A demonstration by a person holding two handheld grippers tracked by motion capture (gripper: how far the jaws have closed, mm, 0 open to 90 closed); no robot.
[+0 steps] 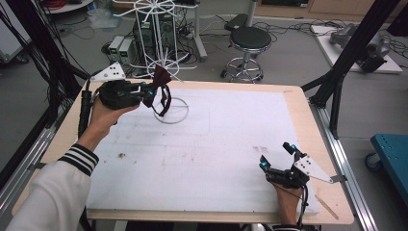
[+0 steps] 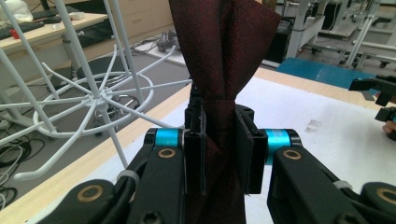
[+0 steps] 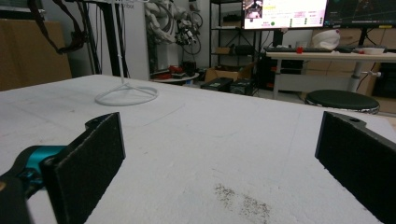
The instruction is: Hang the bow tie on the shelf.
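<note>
While our left gripper (image 1: 150, 94) is up off the table, its jaws are pinched tight on a dark red bow tie (image 1: 161, 82), clamped right at the knot in the middle. In the left gripper view the fabric (image 2: 224, 56) fans out above the jaws and more hangs below, so we read the centre grip as the way to keep both wings free. The strap loop dangles under the gripper in the high view.

Just ahead of that gripper stands a white wire rack (image 1: 156, 29), its spokes (image 2: 100, 95) radiating from a hub and its ring base (image 1: 172, 111) sitting on the white foam board (image 1: 202, 159). The tie is held close to the spokes, apparently touching none. Our guess: we're hanging it on a spoke, or have just taken it off; can't tell which.

Far right, our right gripper (image 1: 280, 157) rests low at the near edge of the board, jaws spread wide, nothing between the pads (image 3: 88, 163). It sits well apart from the tie, likely parked out of the way. Faint grey smudges (image 3: 243, 200) lie just ahead of it.
</note>
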